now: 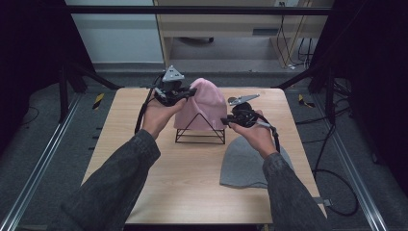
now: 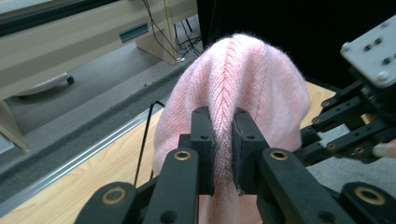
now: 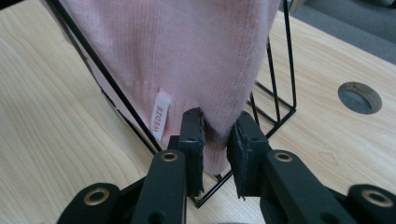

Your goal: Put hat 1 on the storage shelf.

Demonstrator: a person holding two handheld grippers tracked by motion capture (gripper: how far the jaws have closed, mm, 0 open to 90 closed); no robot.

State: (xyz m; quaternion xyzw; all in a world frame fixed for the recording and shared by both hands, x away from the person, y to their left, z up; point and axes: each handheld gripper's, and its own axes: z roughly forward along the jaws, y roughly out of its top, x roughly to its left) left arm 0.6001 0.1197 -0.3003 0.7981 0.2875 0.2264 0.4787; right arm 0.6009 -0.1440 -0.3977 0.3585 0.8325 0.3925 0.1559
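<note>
A pink knit beanie [image 1: 204,103] is draped over a black wire stand [image 1: 199,138] at the middle of the wooden table [image 1: 144,163]. My left gripper [image 1: 188,93] comes in from the left, shut on a raised fold of the pink beanie [image 2: 243,79] near its crown; the left gripper view has the left gripper [image 2: 223,114] pinching that ridge. My right gripper [image 1: 226,121] is at the hat's lower right. Here the right gripper [image 3: 217,122] is shut on the hem of the pink beanie [image 3: 196,51], beside a white label [image 3: 161,114] and the stand's wires [image 3: 275,93].
A grey beanie [image 1: 245,163] lies flat on the table at the front right, under my right forearm. A round cable hole [image 3: 359,97] is set in the tabletop past the stand. Black frame posts and cables stand around the table.
</note>
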